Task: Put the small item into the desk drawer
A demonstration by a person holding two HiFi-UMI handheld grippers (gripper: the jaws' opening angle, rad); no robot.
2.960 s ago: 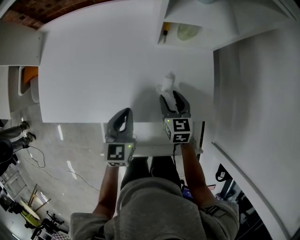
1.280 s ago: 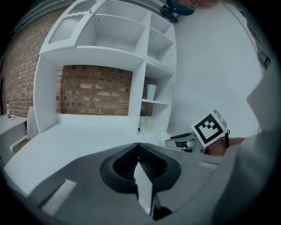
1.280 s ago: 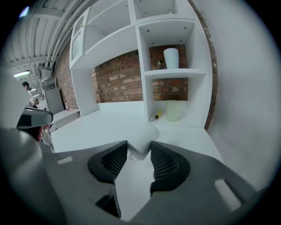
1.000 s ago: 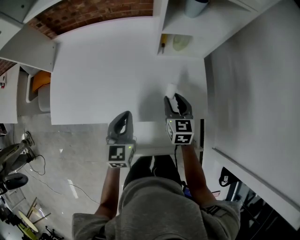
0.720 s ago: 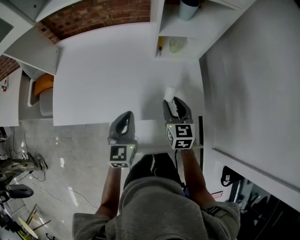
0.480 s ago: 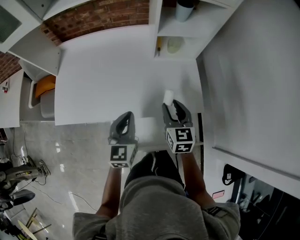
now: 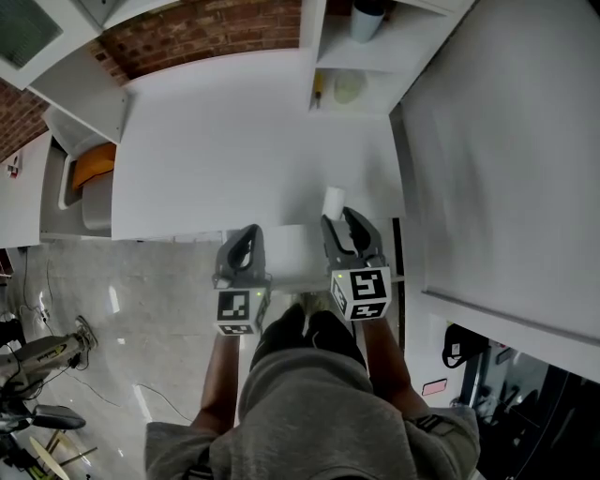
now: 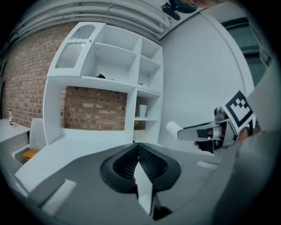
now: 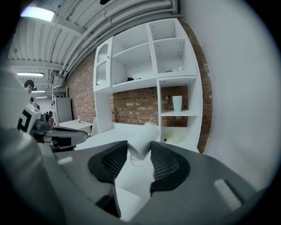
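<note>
The small item [image 7: 334, 200] is a white roll with loose threads at one end. My right gripper [image 7: 341, 225] is shut on it and holds it in the air over the near edge of the white desk [image 7: 234, 141]. In the right gripper view the roll [image 9: 142, 139] is pinched between the two black pads. The open drawer [image 7: 292, 251] shows as a pale box under the desk's edge, between the two grippers. My left gripper [image 7: 247, 242] hangs at the drawer's left, shut with nothing in it [image 8: 135, 147]. Its view also shows the right gripper [image 8: 193, 132] and the roll [image 8: 173, 128].
A white shelf unit [image 7: 375, 56] stands at the desk's back right, with a cup [image 7: 367, 19], a pale object [image 7: 349, 86] and a pen [image 7: 319, 89]. A white wall [image 7: 497, 159] runs along the right. An orange-topped bin [image 7: 92, 167] sits left of the desk.
The right gripper has lifted the roll off the desk and drawn it back toward the near edge. The left gripper has come up and back a little, still shut.
</note>
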